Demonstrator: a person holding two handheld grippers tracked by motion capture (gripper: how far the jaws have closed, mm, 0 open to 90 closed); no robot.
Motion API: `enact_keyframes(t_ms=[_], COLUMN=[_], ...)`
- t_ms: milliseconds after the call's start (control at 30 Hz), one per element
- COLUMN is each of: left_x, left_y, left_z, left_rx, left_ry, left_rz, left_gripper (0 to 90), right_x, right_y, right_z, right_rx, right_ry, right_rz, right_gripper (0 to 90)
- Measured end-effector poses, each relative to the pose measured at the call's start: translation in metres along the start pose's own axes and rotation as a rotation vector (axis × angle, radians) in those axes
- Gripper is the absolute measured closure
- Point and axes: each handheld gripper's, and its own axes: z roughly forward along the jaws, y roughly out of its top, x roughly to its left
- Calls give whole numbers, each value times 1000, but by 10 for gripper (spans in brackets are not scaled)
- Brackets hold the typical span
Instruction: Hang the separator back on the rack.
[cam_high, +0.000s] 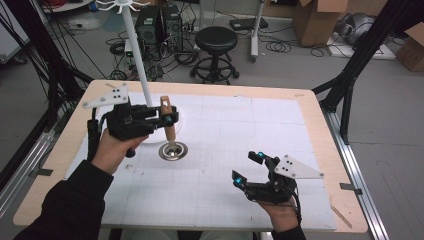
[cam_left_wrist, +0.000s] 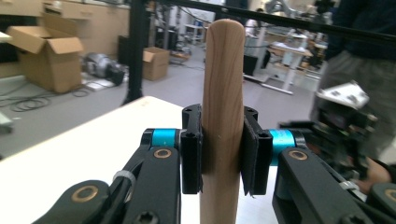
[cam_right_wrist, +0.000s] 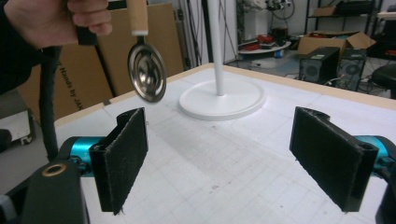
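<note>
A small metal ladle with a wooden handle (cam_high: 168, 131) hangs upright over the white mat, its round steel bowl (cam_high: 173, 150) just above the surface. My left gripper (cam_high: 169, 119) is shut on the handle's middle. In the left gripper view the pads clamp the wooden handle (cam_left_wrist: 223, 93) from both sides. The right gripper view shows the steel bowl (cam_right_wrist: 147, 73) tilted under the handle. My right gripper (cam_high: 248, 168) stays near the table's front right, open, with nothing between its pads (cam_right_wrist: 122, 158). It also appears blurred in the left gripper view (cam_left_wrist: 345, 130).
A white hanging stand with a thin pole (cam_high: 137, 55) and a round base (cam_right_wrist: 222, 98) rises just behind the ladle. The white gridded mat (cam_high: 235, 130) covers the wooden table (cam_high: 320, 130). A black stool (cam_high: 216, 40) and cardboard boxes (cam_high: 315, 20) stand beyond it.
</note>
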Motion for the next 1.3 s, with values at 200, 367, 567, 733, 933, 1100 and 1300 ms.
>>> enact_keyframes(t_ms=[200,367,567,733,933,1100,1300], left_x=[23,42,59,70,80,84,91], left_y=[30,55,83,104,117,124,127], left_z=[4,4,4,5,10,10,7], left_rx=[-7,-23,-28,-30,-27,-37,-43], left_ry=[82,153,227,265,312,338,366], left_rz=[3,-3,6,11,13,6,-15], left_gripper=[727,728,727,727,727,728,727], right_x=[-3,-4,-6,-8,-8,-8,-7], right_y=[-2,-4,-4,-4,-3,-3,-3], right_z=[-2,-2,-4,-7,-8,-7,-7], right_rx=[5,8,8,0,-11,-6,-6], right_ry=[-12,-10,-4,-3,3,9,15], right_rz=[10,9,13,19,16,11,19], right_gripper=[181,181,181,181,181,182,182])
